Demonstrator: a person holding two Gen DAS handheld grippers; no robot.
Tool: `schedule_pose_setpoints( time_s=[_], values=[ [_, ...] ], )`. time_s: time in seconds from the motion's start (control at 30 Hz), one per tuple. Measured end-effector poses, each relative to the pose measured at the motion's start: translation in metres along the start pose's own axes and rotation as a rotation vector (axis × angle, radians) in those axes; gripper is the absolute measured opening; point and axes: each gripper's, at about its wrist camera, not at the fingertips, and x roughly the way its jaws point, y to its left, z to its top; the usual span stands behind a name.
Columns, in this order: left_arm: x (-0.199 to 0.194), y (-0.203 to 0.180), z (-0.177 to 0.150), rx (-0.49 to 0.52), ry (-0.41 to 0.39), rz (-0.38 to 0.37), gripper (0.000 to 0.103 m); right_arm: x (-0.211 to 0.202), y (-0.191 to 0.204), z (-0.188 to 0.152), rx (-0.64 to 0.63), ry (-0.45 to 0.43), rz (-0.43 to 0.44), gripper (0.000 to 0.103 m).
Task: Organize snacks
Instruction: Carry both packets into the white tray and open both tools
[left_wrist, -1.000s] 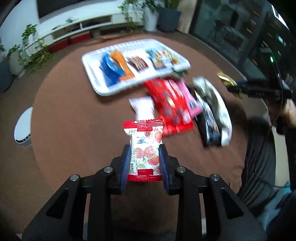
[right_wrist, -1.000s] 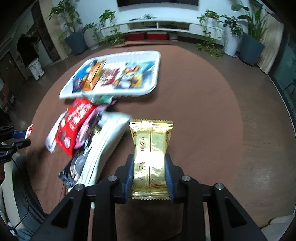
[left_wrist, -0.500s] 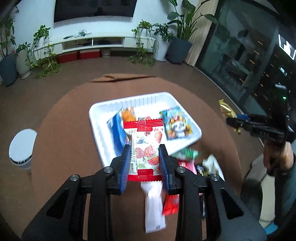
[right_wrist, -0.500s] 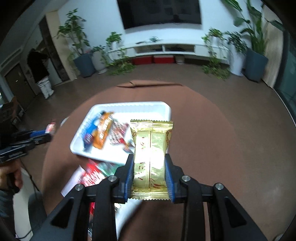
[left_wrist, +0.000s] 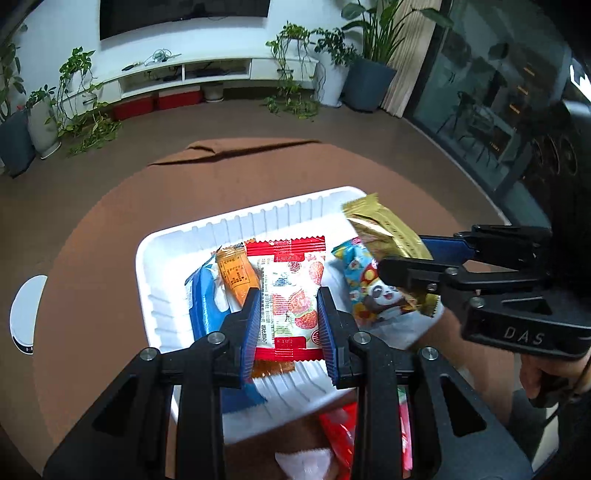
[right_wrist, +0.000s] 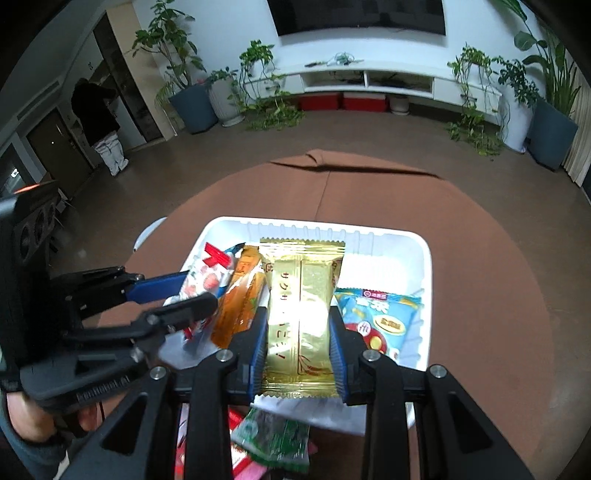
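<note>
Right now your left hand-held gripper, bottom centre of the left wrist view, is clenched on a red-and-white strawberry snack pack, held upright btwn the blue pads over the white tray. Your right hand-held gripper, bottom centre of the right wrist view, is grasping a gold wafer pack the same way, also above the tray. In the left wrist view the right one comes in from the right edge w/ the gold pack tilted toward upper left.

Just past the pads, inside the tray: a blue pack at left, an orange pack beside it, a panda-print pack at right. At the very bottom of both frames, loose snacks lie on the tabletop near the tray's close rim, incl. a green pack and a red one.

Far off, upper part of the frame: a white TV bench w/ potted plants either side.
</note>
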Motion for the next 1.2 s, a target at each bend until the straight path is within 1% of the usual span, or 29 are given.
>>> schedule_pose_setpoints(
  time_s=[0.27,0.43,0.6,0.77,0.9,0.93,0.97,1.03,1.07,1.13,1.17,1.2],
  values=[
    [0.049,0.001,-0.001,-0.010,0.043,0.026,0.028,0.033,-0.011,-0.002,0.027,0.047,-0.008,0.033],
    [0.071,0.003,-0.002,-0.005,0.066,0.049,0.028,0.048,-0.013,0.000,0.040,0.066,-0.011,0.033],
    [0.086,0.007,-0.004,-0.002,0.071,0.069,0.029,0.061,-0.013,-0.002,0.041,0.083,-0.015,0.033],
    [0.094,0.001,-0.006,0.009,0.074,0.076,0.031,0.065,-0.015,-0.005,0.067,0.081,-0.006,0.034],
    [0.098,-0.003,-0.006,0.003,0.068,0.068,0.033,0.066,-0.016,-0.006,0.082,0.076,0.008,0.034],
    [0.096,-0.003,-0.006,0.003,0.067,0.067,0.037,0.066,-0.017,-0.006,0.086,0.076,0.013,0.036],
    [0.096,-0.004,-0.006,0.003,0.065,0.065,0.046,0.066,-0.018,-0.006,0.089,0.073,0.019,0.036],
    [0.093,-0.005,-0.007,0.004,0.055,0.065,0.057,0.064,-0.019,-0.007,0.094,0.064,0.034,0.043],
    [0.090,-0.006,-0.007,0.006,0.050,0.068,0.059,0.064,-0.020,-0.007,0.095,0.062,0.038,0.044],
    [0.089,-0.006,-0.007,0.004,0.049,0.073,0.060,0.061,-0.018,-0.008,0.091,0.057,0.030,0.045],
    [0.087,-0.006,-0.008,-0.002,0.049,0.071,0.062,0.058,-0.017,-0.008,0.091,0.050,0.031,0.046],
    [0.085,-0.005,-0.009,-0.007,0.048,0.073,0.064,0.055,-0.017,-0.008,0.094,0.043,0.034,0.049]
  ],
)
